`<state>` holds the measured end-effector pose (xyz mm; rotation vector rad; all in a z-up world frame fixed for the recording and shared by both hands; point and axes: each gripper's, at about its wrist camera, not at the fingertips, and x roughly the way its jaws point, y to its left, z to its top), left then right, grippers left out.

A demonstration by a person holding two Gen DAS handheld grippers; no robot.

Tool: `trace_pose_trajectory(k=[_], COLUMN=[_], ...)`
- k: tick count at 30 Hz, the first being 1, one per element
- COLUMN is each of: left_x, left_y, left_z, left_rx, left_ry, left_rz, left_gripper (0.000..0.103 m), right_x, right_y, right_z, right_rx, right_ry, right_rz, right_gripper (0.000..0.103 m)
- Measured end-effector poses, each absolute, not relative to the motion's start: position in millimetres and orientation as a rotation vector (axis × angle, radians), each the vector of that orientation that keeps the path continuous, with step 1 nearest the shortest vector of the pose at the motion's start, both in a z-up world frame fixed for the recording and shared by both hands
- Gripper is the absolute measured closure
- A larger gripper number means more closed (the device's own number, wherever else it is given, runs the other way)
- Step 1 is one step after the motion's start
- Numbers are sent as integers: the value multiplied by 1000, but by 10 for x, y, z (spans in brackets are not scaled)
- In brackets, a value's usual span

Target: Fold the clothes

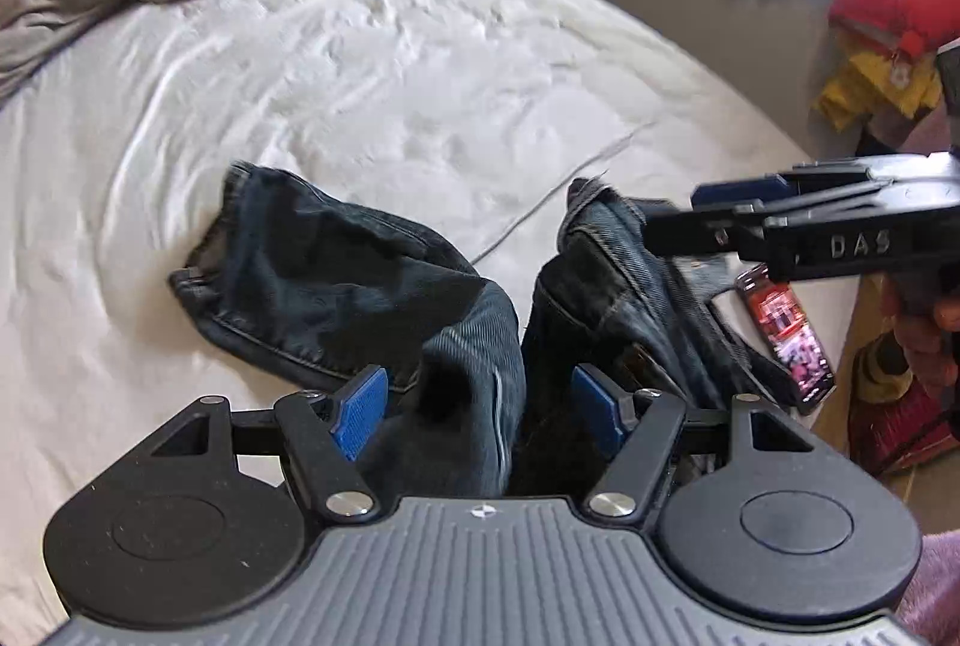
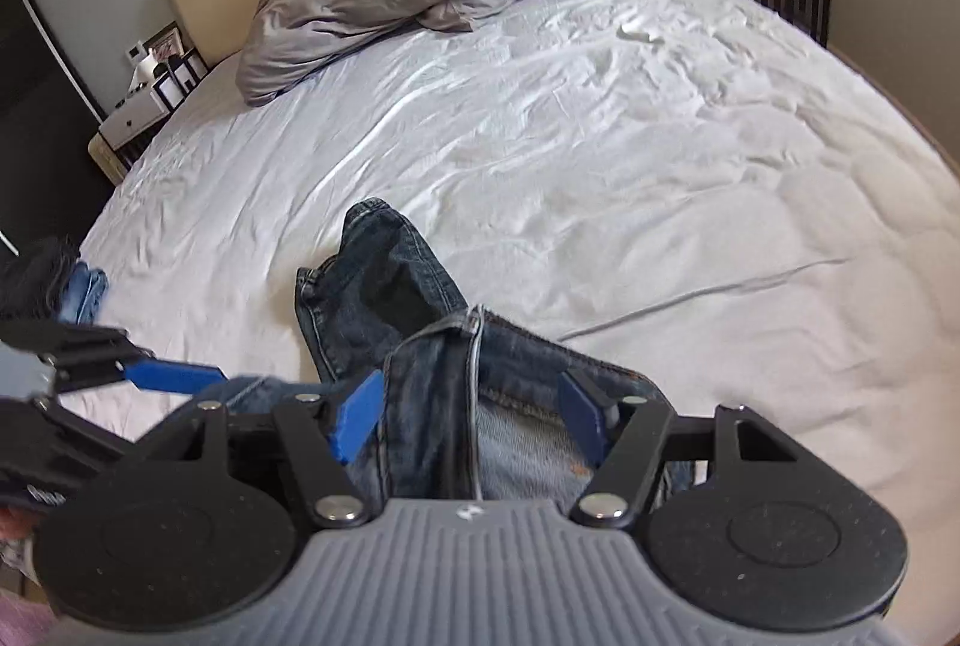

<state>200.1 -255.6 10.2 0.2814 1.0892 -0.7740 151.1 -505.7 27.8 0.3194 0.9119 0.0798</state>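
My left gripper (image 1: 483,406) points steeply down, its jaws standing apart and its blue pads (image 1: 360,409) clear of anything between them. My right gripper (image 2: 474,415) also tilts downward with its jaws spread, blue pads (image 2: 358,421) pressing on nothing. Each gripper shows in the other's view: the right one reaches in from the right edge of the left wrist view, the left one from the left edge of the right wrist view.

Black linkage arms on left gripper (image 1: 480,406) and right gripper (image 2: 474,415), blue pads (image 1: 359,409) at the jaws, silver screws behind them, round black discs flanking ribbed grey housing, raised "DAS" lettering.
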Motion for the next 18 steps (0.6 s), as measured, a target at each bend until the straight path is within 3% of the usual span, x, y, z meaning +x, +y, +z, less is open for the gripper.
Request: trace_pose_trajectory(k=[4, 6, 7, 9, 10, 11, 12, 18], left_x=[2164, 2191, 2200, 2219, 2231, 2249, 2269, 2467], left_y=[-2596, -2563, -2545, -2499, -2465, -2430, -2377, -1764], left_z=[-160, -223, -248, -248, -239, -214, -164, 341], left_rx=[246, 230, 224, 196, 181, 167, 154, 43], left_ry=[1200, 1218, 1224, 1226, 1224, 1214, 1194, 1026], left_rz=[-774, -784, -792, -796, -792, -781, -768, -656], left_gripper=[69, 73, 81, 88, 94, 97, 97, 100], right_x=[1691, 1716, 1729, 1748, 1752, 1747, 1737, 1633], right_y=[-5149, -5134, -5127, -5090, -5069, -5054, -5042, -5178], right_z=[105, 76, 61, 52, 57, 72, 94, 398], right_rx=[428, 464, 482, 482, 470, 455, 441, 419], right_ry=[938, 942, 944, 948, 948, 942, 934, 827], right_rz=[106, 151, 174, 192, 190, 180, 171, 94], right_gripper=[36, 50, 61, 70, 79, 93, 95, 96])
